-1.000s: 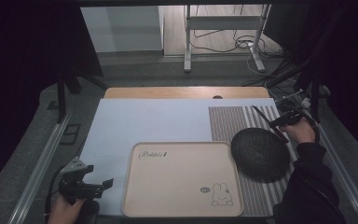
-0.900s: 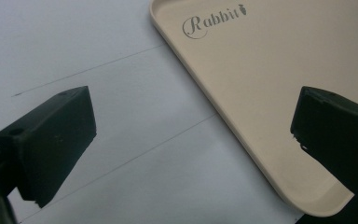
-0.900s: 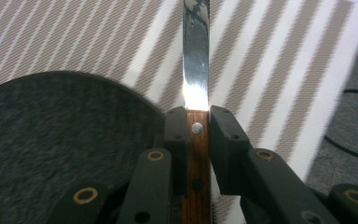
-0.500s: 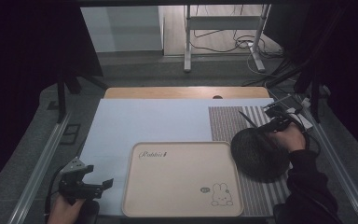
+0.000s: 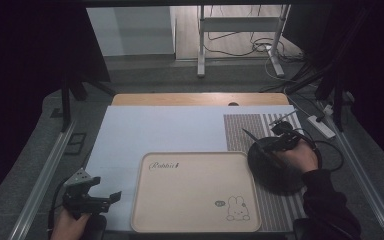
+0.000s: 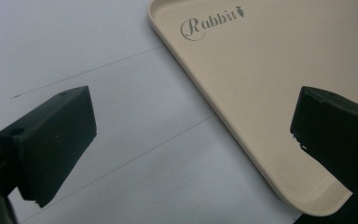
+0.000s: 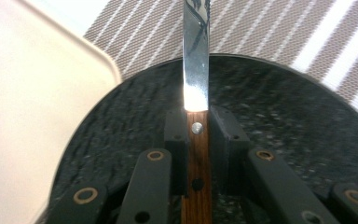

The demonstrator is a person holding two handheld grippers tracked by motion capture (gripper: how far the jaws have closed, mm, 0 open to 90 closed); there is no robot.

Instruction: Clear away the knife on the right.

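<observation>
Two black jaws of my right gripper (image 7: 196,140) are pinched on the wooden handle of a knife (image 7: 196,70), whose steel blade runs straight up the middle of the right gripper view to its top edge. Under the blade lies a dark round plate (image 7: 279,107), filling the lower right of that view, with the striped placemat (image 7: 270,28) beyond it at the upper right and a corner of the cream tray (image 7: 32,116) along the left.

From the high view, my right gripper (image 5: 283,139) sits at the right of the frame over the far edge of the plate (image 5: 275,175), which rests on the placemat (image 5: 242,130) just beside the tray (image 5: 195,195).

My left gripper (image 5: 97,198) hangs at the lower left of the high view, jaws spread wide with nothing between them. Its own view shows the white table cover (image 6: 98,70) below and the tray's near corner (image 6: 261,93) at the right, printed "Rabbit".
</observation>
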